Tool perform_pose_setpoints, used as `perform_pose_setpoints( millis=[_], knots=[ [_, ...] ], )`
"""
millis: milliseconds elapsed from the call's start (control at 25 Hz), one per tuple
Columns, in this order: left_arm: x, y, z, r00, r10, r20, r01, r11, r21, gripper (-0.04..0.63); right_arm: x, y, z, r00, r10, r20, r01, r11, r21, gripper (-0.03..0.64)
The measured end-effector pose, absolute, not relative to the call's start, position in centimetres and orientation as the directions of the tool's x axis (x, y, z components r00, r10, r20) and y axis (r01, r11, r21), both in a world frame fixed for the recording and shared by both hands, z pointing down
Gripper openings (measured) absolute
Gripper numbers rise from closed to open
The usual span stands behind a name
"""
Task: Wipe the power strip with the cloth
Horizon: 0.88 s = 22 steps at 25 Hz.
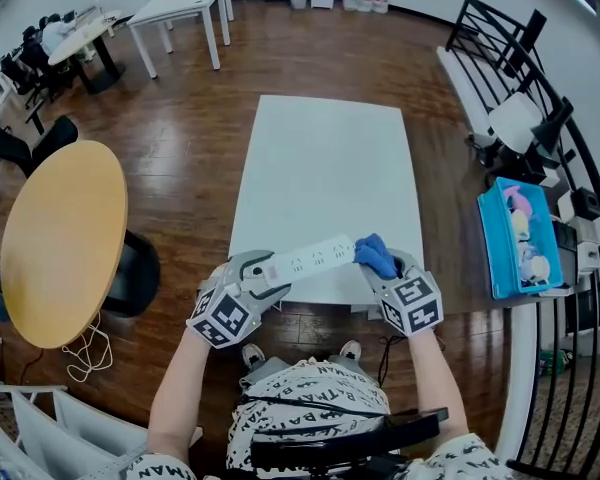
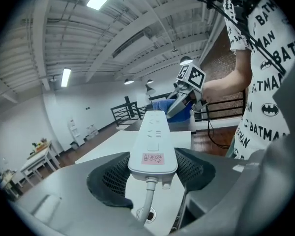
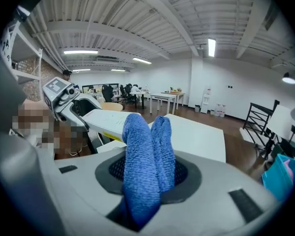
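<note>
A long white power strip (image 1: pixel 308 259) is held up over the near edge of the white table (image 1: pixel 325 168). My left gripper (image 1: pixel 258 273) is shut on its cord end; in the left gripper view the power strip (image 2: pixel 153 144) sits between the black pads with its cable hanging down. My right gripper (image 1: pixel 383 270) is shut on a folded blue cloth (image 1: pixel 376 255), which meets the strip's far end. In the right gripper view the blue cloth (image 3: pixel 148 165) stands up between the jaws, and the power strip (image 3: pixel 108 121) lies just behind it to the left.
A round wooden table (image 1: pixel 62 238) stands at the left with a black chair beside it. At the right a blue bin (image 1: pixel 520 236) of small items sits by a black railing (image 1: pixel 500 38). White desks (image 1: pixel 180 13) stand at the far end of the room.
</note>
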<state>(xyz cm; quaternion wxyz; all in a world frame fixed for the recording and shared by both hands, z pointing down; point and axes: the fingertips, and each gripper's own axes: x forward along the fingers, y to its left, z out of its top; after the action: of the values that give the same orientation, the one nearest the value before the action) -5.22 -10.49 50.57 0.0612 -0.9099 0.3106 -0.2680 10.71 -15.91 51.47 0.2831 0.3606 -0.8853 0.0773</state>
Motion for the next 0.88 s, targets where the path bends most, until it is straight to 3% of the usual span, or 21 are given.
perform_pose_setpoints(
  millis=[880],
  knots=[
    [-3.4, -6.5, 50.5, 0.704, -0.421, 0.572, -0.242, -0.9, -0.363, 0.282, 9.4, -14.1, 51.6, -0.629, -0.376, 0.681, -0.334, 0.921, 0.2, 0.133]
  ],
)
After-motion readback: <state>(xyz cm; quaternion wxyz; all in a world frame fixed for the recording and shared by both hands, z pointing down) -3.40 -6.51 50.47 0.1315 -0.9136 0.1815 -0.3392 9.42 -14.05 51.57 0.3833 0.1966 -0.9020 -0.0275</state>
